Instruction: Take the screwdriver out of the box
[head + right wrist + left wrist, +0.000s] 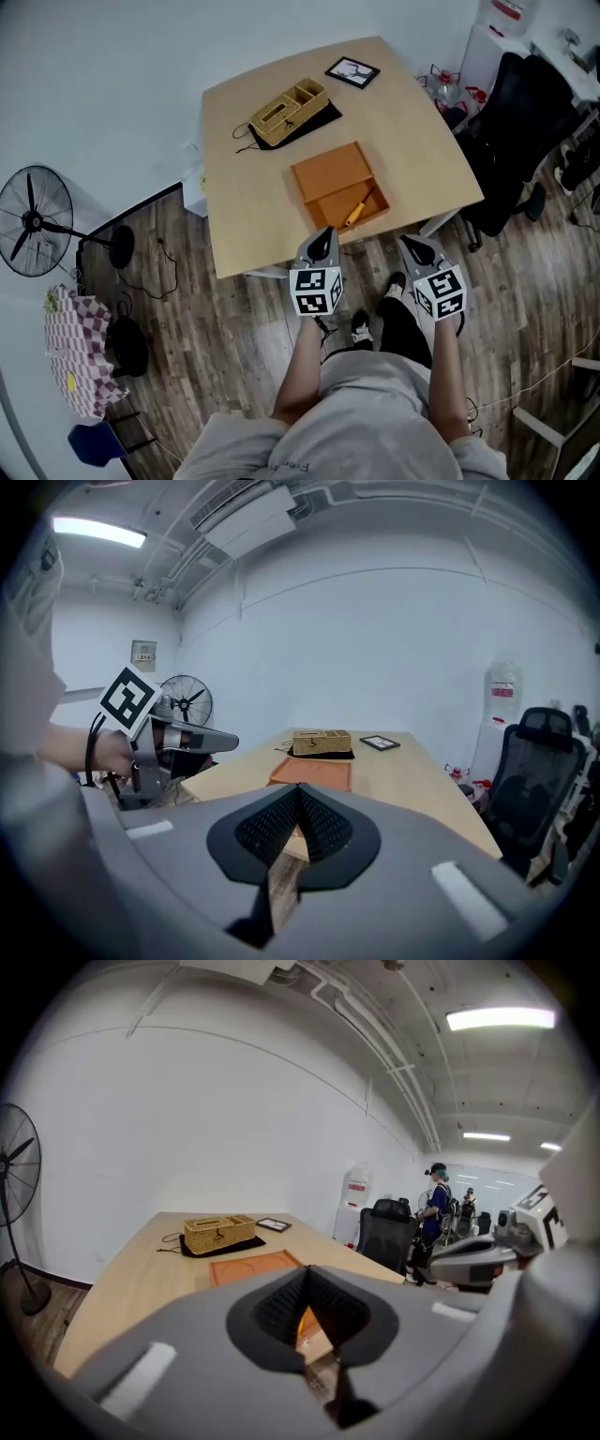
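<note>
— What colour is the box [330, 174]?
— Orange. The surface [244, 206] is pale tan wood, and the screwdriver [357, 210] has a yellow handle.
— And the basket [286, 111]?
— Straw-coloured weave, beside a black cloth [322, 120]. The left gripper [322, 234] and the right gripper [413, 244] are grey, with black-and-white square markers. The floor [216, 319] is brown-grey wood grain, and the checked cloth [80, 352] is red and white.

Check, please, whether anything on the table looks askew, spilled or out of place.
Nothing looks spilled or damaged. The only slight oddity is the screwdriver, which lies diagonally in the open orange box rather than square to its walls.
</note>
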`<act>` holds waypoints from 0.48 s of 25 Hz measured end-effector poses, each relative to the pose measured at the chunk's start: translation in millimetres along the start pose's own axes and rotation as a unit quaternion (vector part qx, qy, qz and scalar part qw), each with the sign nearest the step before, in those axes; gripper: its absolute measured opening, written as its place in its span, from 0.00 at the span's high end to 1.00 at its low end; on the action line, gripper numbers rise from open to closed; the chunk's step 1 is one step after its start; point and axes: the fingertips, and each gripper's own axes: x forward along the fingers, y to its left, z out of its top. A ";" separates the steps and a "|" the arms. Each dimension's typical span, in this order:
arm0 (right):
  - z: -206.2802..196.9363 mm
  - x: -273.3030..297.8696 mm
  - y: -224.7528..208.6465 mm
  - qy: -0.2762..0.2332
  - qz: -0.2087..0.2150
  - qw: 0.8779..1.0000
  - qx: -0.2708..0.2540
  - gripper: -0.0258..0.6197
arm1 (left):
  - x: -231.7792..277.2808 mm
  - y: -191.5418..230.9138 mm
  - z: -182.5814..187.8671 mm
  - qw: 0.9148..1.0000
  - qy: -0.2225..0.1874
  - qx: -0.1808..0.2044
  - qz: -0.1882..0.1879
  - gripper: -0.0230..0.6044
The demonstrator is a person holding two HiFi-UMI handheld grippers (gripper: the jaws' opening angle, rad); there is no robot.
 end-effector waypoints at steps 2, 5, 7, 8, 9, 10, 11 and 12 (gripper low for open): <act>-5.2 6.4 -9.4 0.001 -0.010 1.000 0.013 0.96 | 12.7 -1.6 -2.4 1.000 0.006 0.002 -0.004 0.88; -8.9 20.9 -20.7 0.002 -0.008 0.999 0.031 0.96 | 35.2 -2.6 -2.6 1.000 0.008 0.011 -0.013 0.88; -6.8 33.7 -24.1 0.002 0.008 0.999 0.036 0.96 | 52.8 -0.1 -2.2 0.999 0.011 0.033 -0.019 0.88; -4.4 40.3 -25.3 0.003 0.016 0.999 0.038 0.96 | 61.2 2.5 -1.9 0.999 0.018 0.042 -0.022 0.88; -1.4 46.8 -27.2 0.002 0.022 0.999 0.040 0.96 | 68.9 5.6 -0.6 0.998 0.025 0.046 -0.025 0.88; 1.5 53.3 -30.2 0.001 0.024 0.999 0.044 0.96 | 76.4 8.6 1.6 0.998 0.031 0.043 -0.029 0.88; 3.7 60.1 -34.4 0.000 0.025 0.999 0.049 0.96 | 84.3 11.2 3.6 0.998 0.037 0.038 -0.035 0.88; 4.5 67.4 -39.0 -0.001 0.026 0.998 0.053 0.96 | 92.8 13.3 5.0 0.998 0.044 0.033 -0.041 0.88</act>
